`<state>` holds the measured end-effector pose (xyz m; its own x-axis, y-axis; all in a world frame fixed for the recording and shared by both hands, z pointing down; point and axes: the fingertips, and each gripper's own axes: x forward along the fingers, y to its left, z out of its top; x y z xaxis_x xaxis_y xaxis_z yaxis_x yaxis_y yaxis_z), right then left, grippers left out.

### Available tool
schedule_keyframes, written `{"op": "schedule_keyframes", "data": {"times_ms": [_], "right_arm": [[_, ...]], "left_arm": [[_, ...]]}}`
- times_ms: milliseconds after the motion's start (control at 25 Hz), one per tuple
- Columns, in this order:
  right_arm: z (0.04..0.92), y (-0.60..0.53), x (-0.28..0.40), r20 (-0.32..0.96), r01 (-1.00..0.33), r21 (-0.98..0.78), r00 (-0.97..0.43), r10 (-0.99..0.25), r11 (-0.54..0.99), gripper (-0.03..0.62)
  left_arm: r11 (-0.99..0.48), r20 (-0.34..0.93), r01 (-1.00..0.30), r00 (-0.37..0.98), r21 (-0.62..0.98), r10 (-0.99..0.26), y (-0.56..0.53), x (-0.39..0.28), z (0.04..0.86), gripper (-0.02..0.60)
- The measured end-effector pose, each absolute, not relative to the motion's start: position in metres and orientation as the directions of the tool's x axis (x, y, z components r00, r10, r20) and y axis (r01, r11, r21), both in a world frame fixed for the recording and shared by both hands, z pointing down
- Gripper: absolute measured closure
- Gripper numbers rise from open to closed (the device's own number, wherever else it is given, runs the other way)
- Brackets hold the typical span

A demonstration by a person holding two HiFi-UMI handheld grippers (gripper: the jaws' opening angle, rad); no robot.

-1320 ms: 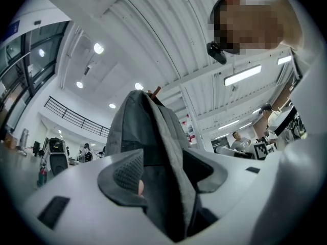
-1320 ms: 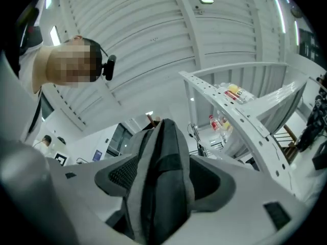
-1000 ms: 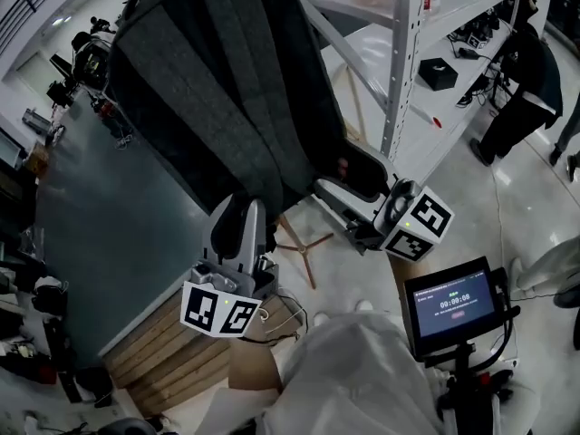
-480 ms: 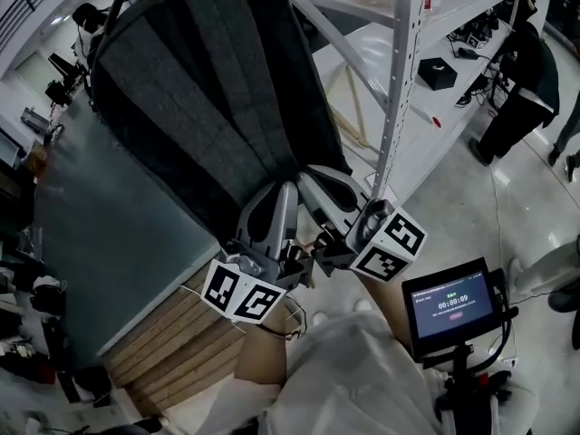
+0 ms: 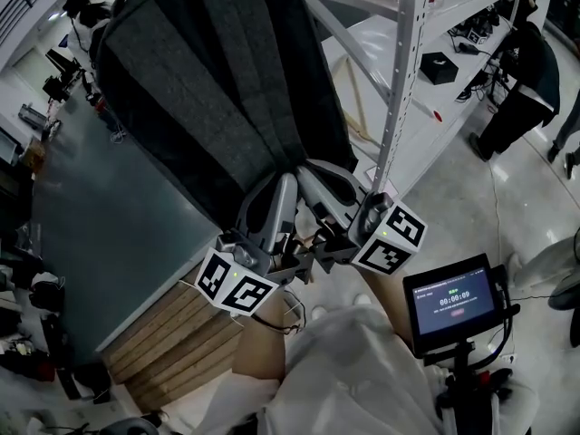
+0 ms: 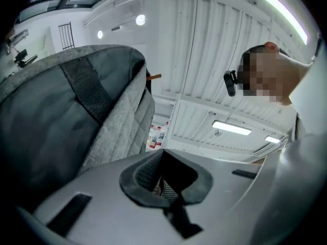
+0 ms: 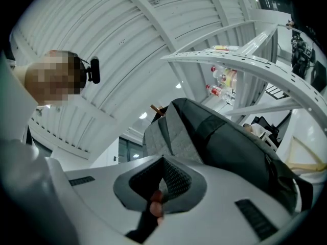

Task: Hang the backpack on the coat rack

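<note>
Grey textured fabric covers the rounded backpack (image 5: 208, 89), striped by darker panels.

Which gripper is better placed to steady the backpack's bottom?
Left, slightly. Both are shut below the backpack; right gripper sits beside the shelf post, left gripper has open room.

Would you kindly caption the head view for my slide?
Left tool and right tool, both shut, meet below the grey backpack.

Backpack (image 5: 208, 89): top cut off at 12 o'clock edge, head view. Screen (image 5: 450, 299), 4 o'clock: digits too small to read. Shelf bottles (image 6: 157, 134): labels illegible.
</note>
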<state>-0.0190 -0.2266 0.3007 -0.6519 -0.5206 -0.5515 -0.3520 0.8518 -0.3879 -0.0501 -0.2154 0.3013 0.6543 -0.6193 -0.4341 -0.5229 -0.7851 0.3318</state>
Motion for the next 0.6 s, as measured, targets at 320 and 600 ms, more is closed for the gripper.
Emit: {"op": "schedule_keyframes", "data": {"times_ms": [320,600], "right_arm": [[0.2981,-0.2261,-0.0207,-0.546,-0.345,-0.390,-0.661,-0.516,0.854,0.585],[0.3059,-0.2282,-0.0244,-0.514,-0.348,-0.414,-0.673,-0.532,0.841,0.585]], "left_arm": [[-0.776,-0.434,-0.527,0.643,0.346,-0.631,-0.2149,-0.0511,0.2983,0.575],[-0.746,-0.404,-0.565,0.628,0.351,-0.665,-0.2161,-0.0545,0.3057,0.575]]}}
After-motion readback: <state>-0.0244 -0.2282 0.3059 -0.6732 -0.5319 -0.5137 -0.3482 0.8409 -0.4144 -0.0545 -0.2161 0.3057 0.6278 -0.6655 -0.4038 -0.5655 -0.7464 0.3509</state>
